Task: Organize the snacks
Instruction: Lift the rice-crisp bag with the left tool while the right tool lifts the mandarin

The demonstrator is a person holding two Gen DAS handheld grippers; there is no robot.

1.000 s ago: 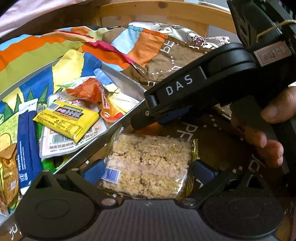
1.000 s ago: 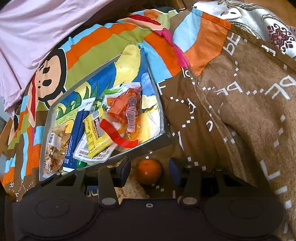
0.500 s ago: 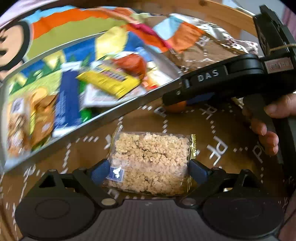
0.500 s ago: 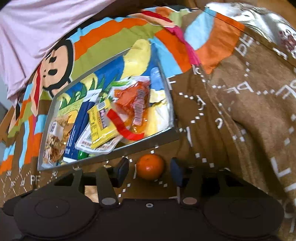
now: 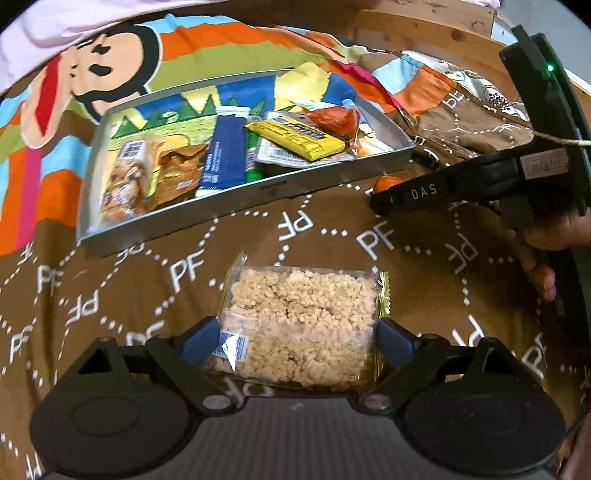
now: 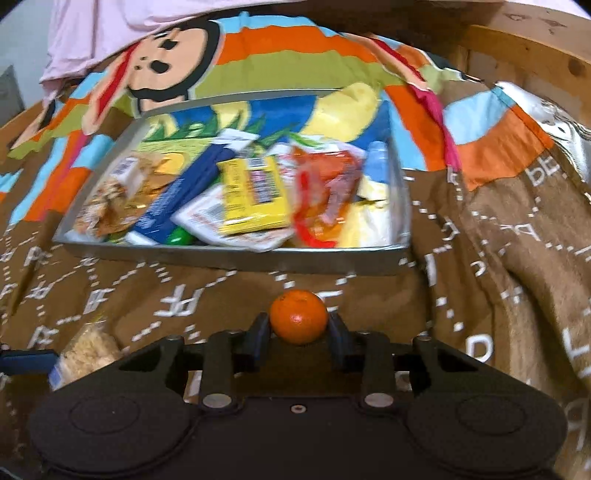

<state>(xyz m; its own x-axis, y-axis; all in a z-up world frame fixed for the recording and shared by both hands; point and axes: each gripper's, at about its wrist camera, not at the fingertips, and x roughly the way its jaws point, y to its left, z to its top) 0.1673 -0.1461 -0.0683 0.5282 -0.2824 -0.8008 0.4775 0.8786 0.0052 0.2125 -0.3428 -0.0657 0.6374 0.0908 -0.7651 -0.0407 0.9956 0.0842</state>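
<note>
My left gripper [image 5: 295, 341] is shut on a clear packet of puffed-rice cake [image 5: 301, 325] and holds it over the brown blanket, in front of the tray. My right gripper [image 6: 298, 326] is shut on a small orange [image 6: 298, 316] just in front of the tray's near wall. The grey metal tray [image 5: 280, 188] holds several snack packets: a yellow one [image 5: 295, 140], a blue one [image 5: 223, 155], an orange-red one [image 5: 332, 120]. The tray also shows in the right wrist view [image 6: 229, 258]. The right gripper shows in the left wrist view [image 5: 443, 192] with the orange [image 5: 386, 182] at its tip.
A brown blanket with white letters [image 5: 369, 240] covers the surface. A striped cartoon cloth [image 6: 258, 51] lies under and behind the tray. A wooden frame [image 6: 524, 48] runs along the back right. A pink cloth [image 6: 96, 33] lies at the back left.
Both grippers have pulled back from the tray. The right gripper has closed on the orange. The left gripper still holds the rice cake packet.
</note>
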